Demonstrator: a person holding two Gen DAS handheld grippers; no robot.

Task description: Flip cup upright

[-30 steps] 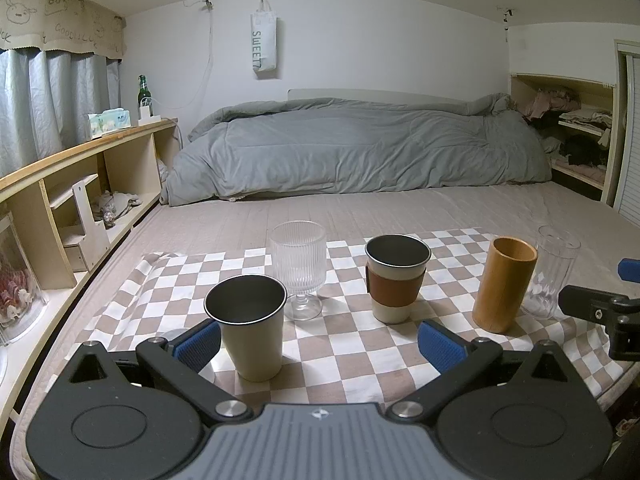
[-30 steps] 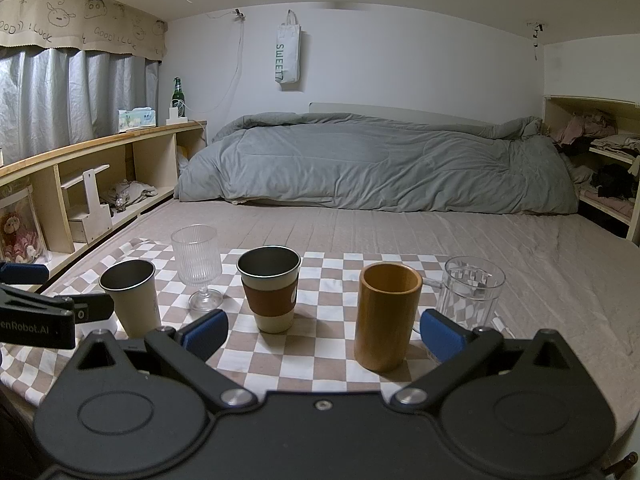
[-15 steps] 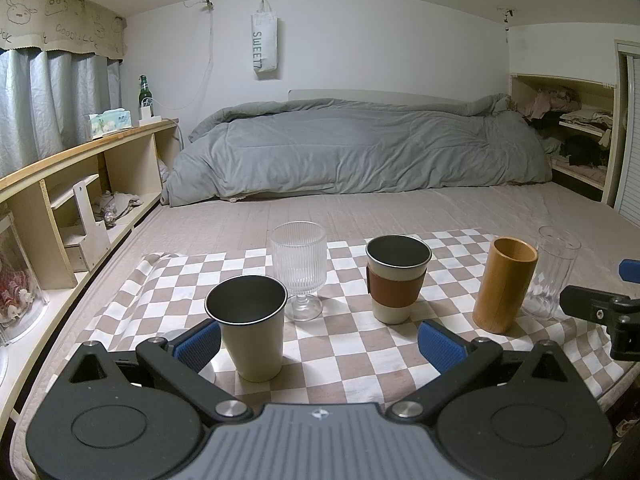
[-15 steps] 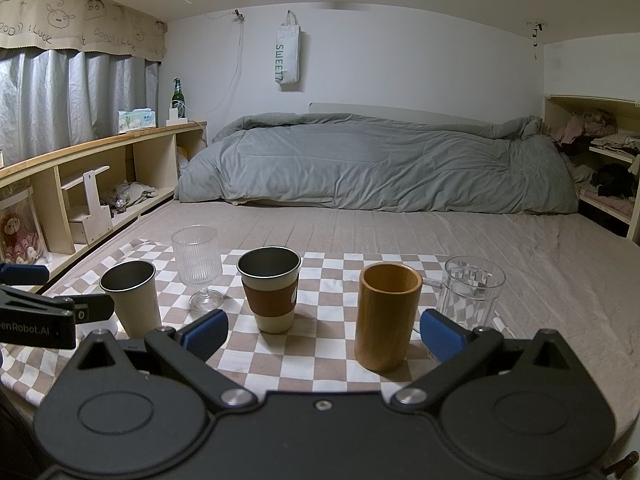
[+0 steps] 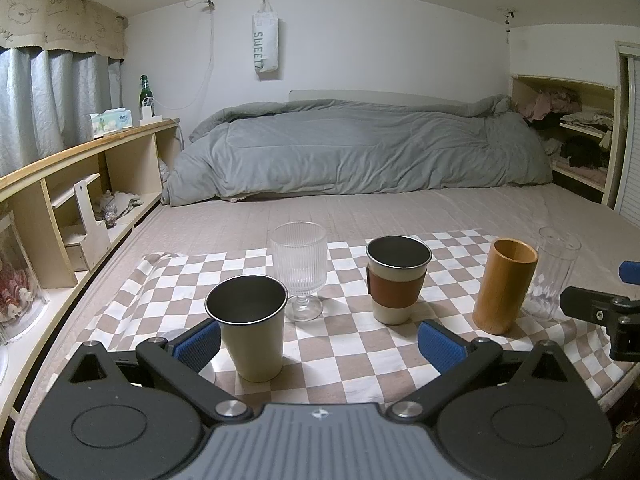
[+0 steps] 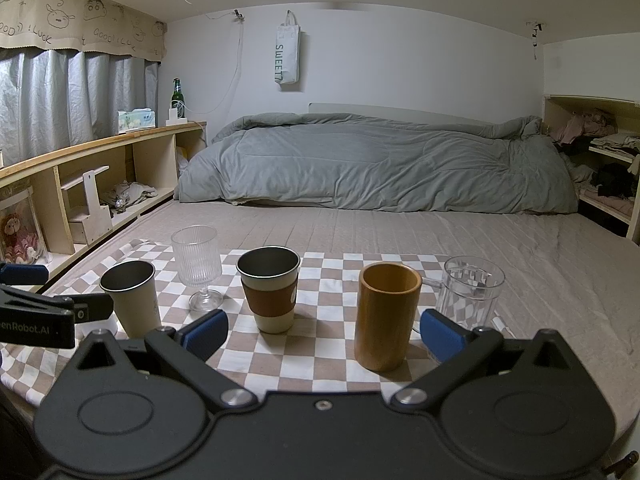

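Observation:
Several cups stand upright in a row on a checkered cloth (image 5: 340,356): a cream metal cup (image 5: 250,326), a ribbed stemmed glass (image 5: 299,268), a sleeved cup (image 5: 396,280), a wooden cup (image 5: 502,286) and a clear glass (image 5: 550,274). My left gripper (image 5: 320,344) is open and empty, just in front of the cream cup. My right gripper (image 6: 322,332) is open and empty, in front of the sleeved cup (image 6: 270,288) and the wooden cup (image 6: 384,314). The clear glass (image 6: 466,292) stands by its right finger.
The cloth lies on a bed (image 5: 400,212) with a grey duvet (image 5: 360,156) at the back. Wooden shelving (image 5: 80,200) runs along the left, more shelves (image 5: 576,136) stand at the right. The right gripper's finger (image 5: 600,312) shows at the left wrist view's right edge.

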